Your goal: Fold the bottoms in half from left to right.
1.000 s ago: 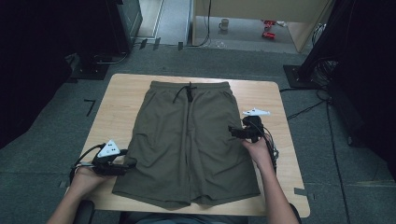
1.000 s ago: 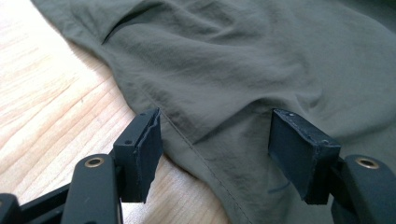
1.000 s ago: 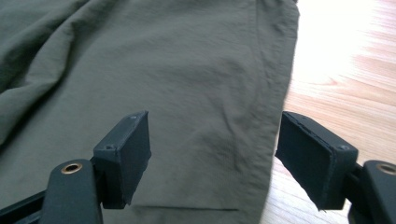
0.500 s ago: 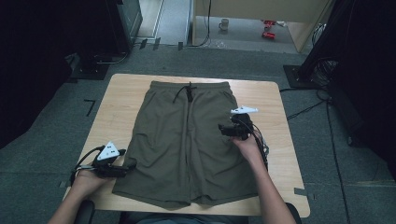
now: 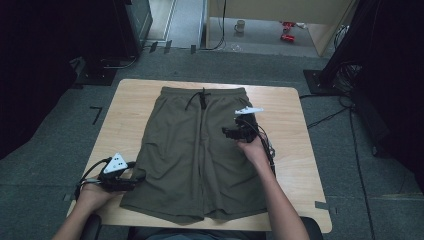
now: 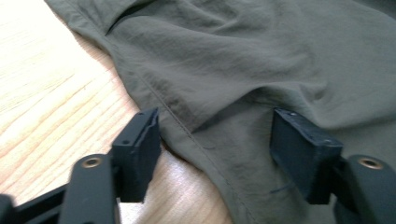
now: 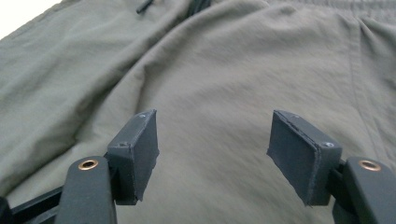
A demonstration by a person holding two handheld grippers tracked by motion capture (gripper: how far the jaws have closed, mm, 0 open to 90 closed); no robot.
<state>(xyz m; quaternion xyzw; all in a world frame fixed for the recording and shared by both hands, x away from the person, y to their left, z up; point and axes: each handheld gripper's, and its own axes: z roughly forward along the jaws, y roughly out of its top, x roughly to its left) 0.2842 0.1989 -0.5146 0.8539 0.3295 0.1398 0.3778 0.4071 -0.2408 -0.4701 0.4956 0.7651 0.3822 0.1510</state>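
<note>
In the high view, olive shorts [image 5: 197,155] are spread flat across the table [image 5: 127,107]; light, limp cloth is judged. The left gripper [image 5: 131,178] sits at their left hem, the right gripper [image 5: 227,132] above their right leg.

In the left gripper view, the side seam [image 6: 187,130] lies between parted jaws that have just been closing; a pinch there is advised.

In the right gripper view, jaws that have been closing are still apart over flat cloth, nothing clamped.

Overhead; two close shorts [image 5: 200,155] views

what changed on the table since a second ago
The right gripper moved up the shorts toward the waistband, over the right leg, its jaws closing a little but apart, with nothing pinched between them. The left gripper stayed at the left leg's outer edge, jaws astride the hem, having just closed somewhat, not yet gripping it. The shorts lie flat as before.
</note>
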